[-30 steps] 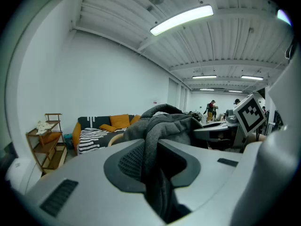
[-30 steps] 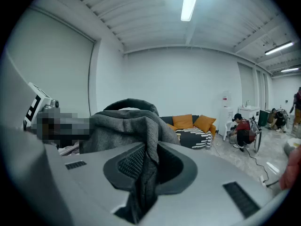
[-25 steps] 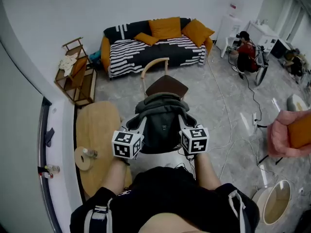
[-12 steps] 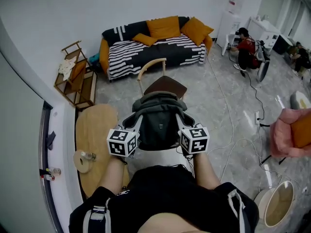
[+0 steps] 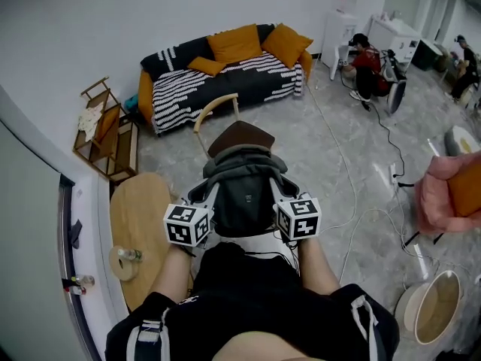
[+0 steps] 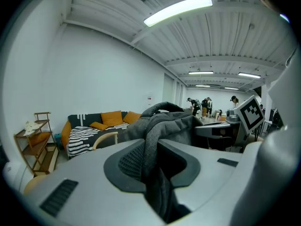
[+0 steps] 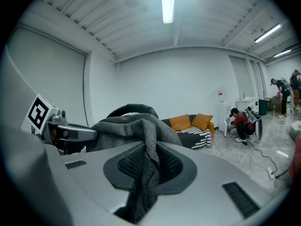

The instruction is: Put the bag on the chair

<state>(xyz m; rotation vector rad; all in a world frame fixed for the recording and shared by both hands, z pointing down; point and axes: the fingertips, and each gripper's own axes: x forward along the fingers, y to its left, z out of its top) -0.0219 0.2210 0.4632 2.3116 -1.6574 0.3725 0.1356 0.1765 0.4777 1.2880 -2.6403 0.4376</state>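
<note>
Dark grey fabric backpack [image 5: 244, 194] hangs in the air straight ahead of the person, held up from both sides. In the head view its top overlaps the near edge of the seat of the wooden chair [image 5: 239, 135], which has a dark brown seat and a curved pale backrest; whether the bag touches the seat cannot be told.

At the bag's left side, the left gripper [image 5: 201, 201] has its fingers [image 6: 128, 161] clamped on a thick fold of the grey cloth, which runs down between the ribbed black pads. The right gripper [image 5: 282, 194] grips the bag's right side the same way, its fingers [image 7: 173, 166] pressed on a bunched fold of fabric. Both marker cubes sit just near of the bag, level with each other.

Farther off, beyond the chair, a black-and-white striped sofa [image 5: 218, 81] with orange cushions stands against the far wall. To the left, an open wooden rack [image 5: 104, 132] leans by the wall, and nearer on the left an oval pale wooden tabletop [image 5: 143, 209] carries a small bottle [image 5: 129, 254]. At the far right a person in a red top [image 5: 365, 66] sits low on the floor, and a pink armchair [image 5: 440, 201] shows at the right edge.
</note>
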